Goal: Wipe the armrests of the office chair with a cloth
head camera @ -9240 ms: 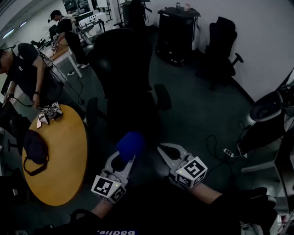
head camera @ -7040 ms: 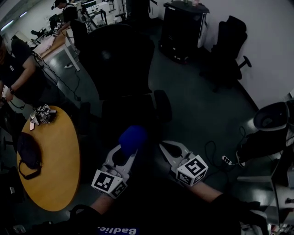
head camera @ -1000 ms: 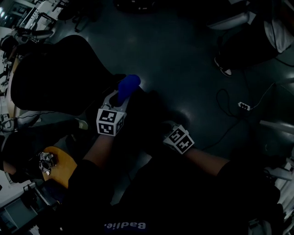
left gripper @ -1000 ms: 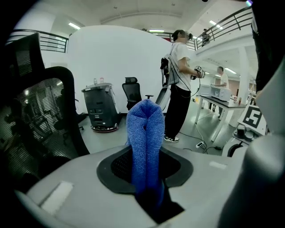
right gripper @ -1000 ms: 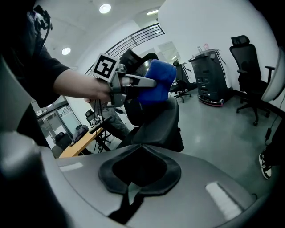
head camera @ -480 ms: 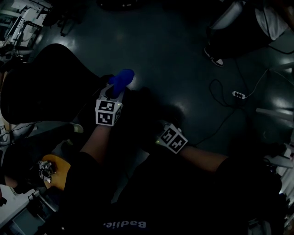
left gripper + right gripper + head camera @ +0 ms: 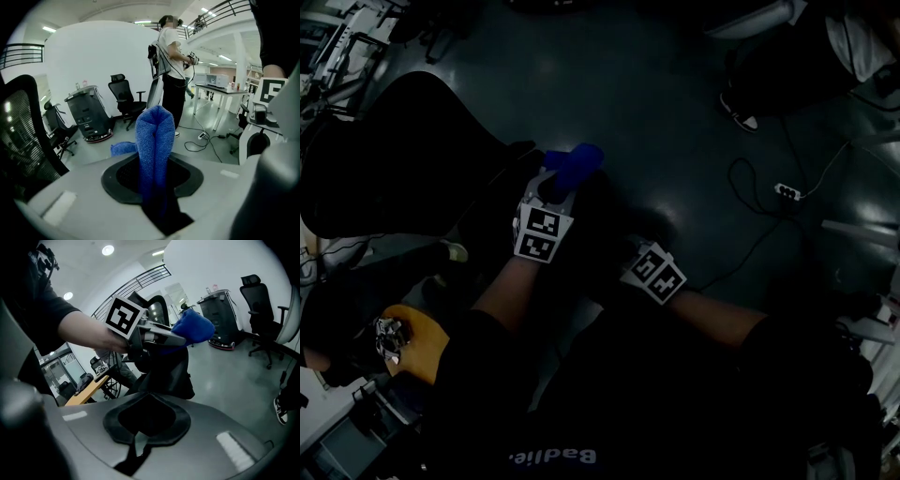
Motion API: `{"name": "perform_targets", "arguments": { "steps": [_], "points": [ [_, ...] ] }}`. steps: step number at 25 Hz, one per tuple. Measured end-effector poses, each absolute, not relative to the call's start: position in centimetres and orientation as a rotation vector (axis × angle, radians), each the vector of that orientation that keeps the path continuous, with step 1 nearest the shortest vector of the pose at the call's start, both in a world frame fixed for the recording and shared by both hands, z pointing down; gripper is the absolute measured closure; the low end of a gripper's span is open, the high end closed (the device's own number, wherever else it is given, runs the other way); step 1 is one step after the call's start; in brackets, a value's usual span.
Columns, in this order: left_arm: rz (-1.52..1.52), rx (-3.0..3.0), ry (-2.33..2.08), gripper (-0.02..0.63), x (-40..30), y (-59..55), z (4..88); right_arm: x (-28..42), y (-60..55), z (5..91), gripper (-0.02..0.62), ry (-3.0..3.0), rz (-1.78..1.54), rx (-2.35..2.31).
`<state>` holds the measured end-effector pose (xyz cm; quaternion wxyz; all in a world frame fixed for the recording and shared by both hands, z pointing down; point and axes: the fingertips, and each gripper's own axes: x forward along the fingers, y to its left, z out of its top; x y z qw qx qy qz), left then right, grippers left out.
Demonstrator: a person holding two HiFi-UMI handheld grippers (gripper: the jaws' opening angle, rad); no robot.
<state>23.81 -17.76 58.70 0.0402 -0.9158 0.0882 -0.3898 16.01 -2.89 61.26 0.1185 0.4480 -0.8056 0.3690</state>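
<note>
The black office chair [image 7: 403, 159] fills the ten o'clock side of the head view. At its three o'clock edge the left tool [image 7: 555, 186] is clamped on the folded blue cloth [image 7: 574, 161] — too dark to judge whether cloth touches chair. At five o'clock from it, the right tool [image 7: 133, 451] is closed, empty.

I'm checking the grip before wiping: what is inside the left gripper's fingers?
A folded blue cloth stands clamped in the left gripper. Its lower end disappears into the dark gap, so its depth is hidden.
</note>
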Motion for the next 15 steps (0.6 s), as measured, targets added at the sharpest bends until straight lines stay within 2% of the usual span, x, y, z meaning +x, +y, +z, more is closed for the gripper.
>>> {"name": "perform_targets", "arguments": {
  "steps": [15],
  "points": [
    [-1.179,-2.864,0.132,0.477,22.6,-9.9,58.2,14.8,-2.2,61.1,0.592,-2.352,1.1,1.32]
  ]
}}
